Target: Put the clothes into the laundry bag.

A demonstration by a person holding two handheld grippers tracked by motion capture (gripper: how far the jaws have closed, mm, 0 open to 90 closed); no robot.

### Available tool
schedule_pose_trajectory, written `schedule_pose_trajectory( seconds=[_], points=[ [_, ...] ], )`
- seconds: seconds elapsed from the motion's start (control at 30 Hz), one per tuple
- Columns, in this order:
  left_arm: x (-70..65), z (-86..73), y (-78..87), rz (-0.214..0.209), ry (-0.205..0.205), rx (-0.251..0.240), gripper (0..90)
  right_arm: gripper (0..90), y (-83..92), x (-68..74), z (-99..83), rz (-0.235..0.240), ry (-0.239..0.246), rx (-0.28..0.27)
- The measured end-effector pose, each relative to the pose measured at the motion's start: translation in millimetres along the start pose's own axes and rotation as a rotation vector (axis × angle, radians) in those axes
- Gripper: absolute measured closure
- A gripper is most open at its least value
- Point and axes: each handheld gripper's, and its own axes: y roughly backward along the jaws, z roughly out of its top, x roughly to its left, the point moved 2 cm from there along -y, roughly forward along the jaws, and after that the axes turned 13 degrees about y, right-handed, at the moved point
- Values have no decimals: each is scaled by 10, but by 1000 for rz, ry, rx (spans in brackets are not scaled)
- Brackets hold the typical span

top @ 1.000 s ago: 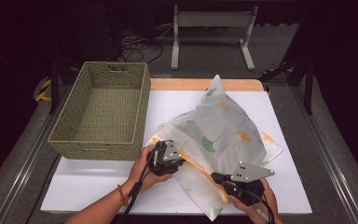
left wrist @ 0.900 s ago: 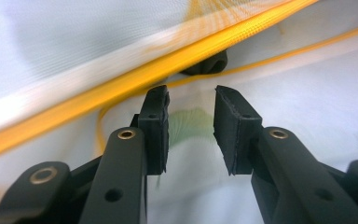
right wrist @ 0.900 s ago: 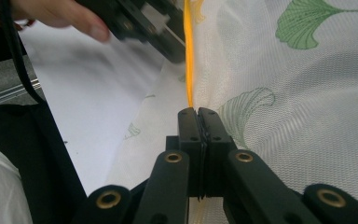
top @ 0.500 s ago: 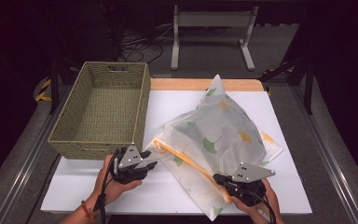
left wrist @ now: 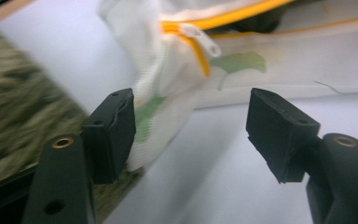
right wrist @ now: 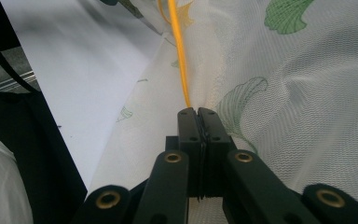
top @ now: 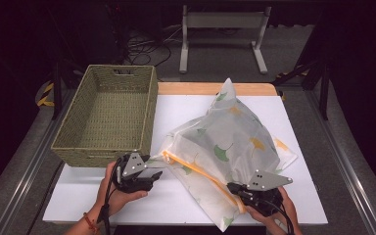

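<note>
A translucent white mesh bag with a green and yellow leaf print lies on the white table, its orange zipper running along the near edge. My left gripper sits at the bag's left corner beside the basket. Its jaws have just been opening and now stand open. The bag corner and white zip pull lie just ahead, with the cloth near the left pad but not pinched. My right gripper is shut on the bag's edge at the zipper's near end.
An empty woven green basket stands at the table's left, close to my left hand. The white tabletop stretches behind and in front of the bag. A grey metal stand is on the floor beyond the table.
My left gripper slid left along the zipper to the bag's left corner, near the basket, and its jaws spread apart. The right gripper stayed put, clamped on the bag.
</note>
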Motion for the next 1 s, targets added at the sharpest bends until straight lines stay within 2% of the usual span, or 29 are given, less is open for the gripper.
schedule_pose_trajectory(
  seconds=[0.03,0.17,0.2,0.33,0.5,0.57,0.73,0.93,1.0],
  points=[
    [-20,-4,-40,-20,9,13,347,895,6,9,9,5,8,3],
    [-22,1,-130,-46,26,35,367,896,35,17,24,15,15,-2],
    [-16,11,-173,-64,42,39,383,896,41,18,26,19,16,-3],
    [-6,68,-287,-98,58,52,437,896,53,31,29,26,20,-5],
    [-4,149,-393,-91,48,61,495,895,38,29,21,28,23,-1],
    [-8,146,-377,-75,33,60,512,895,42,29,21,24,23,3],
    [-66,125,-138,-68,-24,12,480,896,97,-4,11,13,25,4],
    [-74,114,67,-88,-26,-52,402,896,195,-47,-77,-6,-7,5],
    [-66,128,87,-89,-11,-60,385,896,223,-63,-117,-15,-21,8]
  ],
)
